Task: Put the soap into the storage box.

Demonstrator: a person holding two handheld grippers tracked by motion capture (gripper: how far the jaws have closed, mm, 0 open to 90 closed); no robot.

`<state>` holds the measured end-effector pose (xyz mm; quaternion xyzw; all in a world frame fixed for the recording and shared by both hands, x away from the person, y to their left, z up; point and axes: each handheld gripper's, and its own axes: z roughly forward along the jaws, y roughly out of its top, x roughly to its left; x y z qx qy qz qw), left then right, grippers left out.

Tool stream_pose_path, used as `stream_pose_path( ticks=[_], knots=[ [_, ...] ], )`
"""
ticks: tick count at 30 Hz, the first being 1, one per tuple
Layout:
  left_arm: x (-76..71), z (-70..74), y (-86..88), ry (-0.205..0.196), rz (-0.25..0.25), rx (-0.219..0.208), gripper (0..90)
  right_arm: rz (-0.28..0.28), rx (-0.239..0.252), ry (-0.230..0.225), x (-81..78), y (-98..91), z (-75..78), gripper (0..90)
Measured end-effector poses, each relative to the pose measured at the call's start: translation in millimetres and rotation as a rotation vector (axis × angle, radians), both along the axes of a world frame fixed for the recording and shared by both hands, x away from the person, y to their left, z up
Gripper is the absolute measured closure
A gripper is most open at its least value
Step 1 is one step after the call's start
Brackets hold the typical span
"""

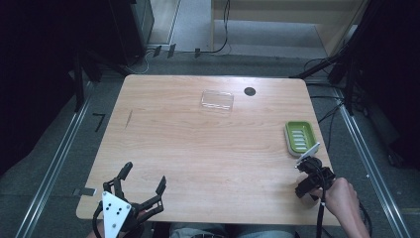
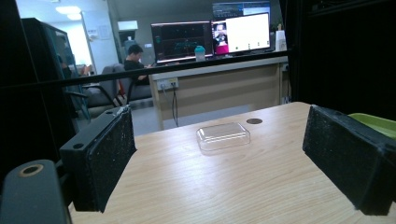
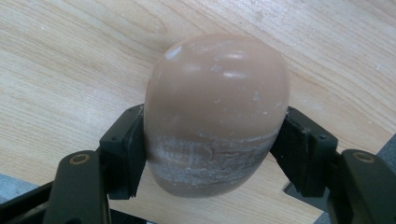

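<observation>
Starting at the lower left of the high view, the left gripper (image 1: 143, 181) sat parked at the near edge of the wooden table (image 1: 198, 148), jaws spread wide with nothing between them. In the left gripper view its two black pads (image 2: 109, 154) framed bare wood, and the clear plastic lid (image 2: 223, 136) lay well beyond them, near the frame's centre. That looked like a waiting pose: out of the way, but aimed at the lid for a later pick.

Moving across, the lid (image 1: 217, 100) rested flat in the upper middle of the high view, just left of a small dark round disc (image 1: 250, 91). Set that far back, it left the middle of the table free.

Further right, the green soap dish (image 1: 300, 136) sat close to the right edge, its ribbed floor bare. It seemed placed there to receive the soap.

At lower right of the high view, the right gripper (image 1: 309, 168) hung just below the dish, a person's hand (image 1: 341, 196) behind it. And there was the grip: in the right gripper view the jaws were clamped on a tan oval bar of soap (image 3: 217, 112), one pad pressing each flank low on the bar, at the chalky scuffed band. Most of the bar stood out past the fingertips (image 3: 123, 149), toward the top of the frame. Gripping the rear third, I'd judge, kept the front free to settle into the dish.
</observation>
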<state>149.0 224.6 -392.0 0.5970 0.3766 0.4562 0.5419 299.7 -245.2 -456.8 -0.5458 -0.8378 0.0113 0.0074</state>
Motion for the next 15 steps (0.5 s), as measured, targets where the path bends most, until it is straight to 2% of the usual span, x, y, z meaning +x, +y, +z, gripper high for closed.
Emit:
stream_pose_path(
  ticks=[9,15],
  knots=[
    [0.2,-0.1,-0.5,-0.001,-0.003,0.003,9.9,0.005,0.003,-0.012,0.5,-0.3,0.0,32.9],
    [0.3,-0.1,-0.3,-0.001,-0.002,0.001,9.9,0.0,-0.004,-0.007,4.4,2.9,-11.4,33.1]
  ],
)
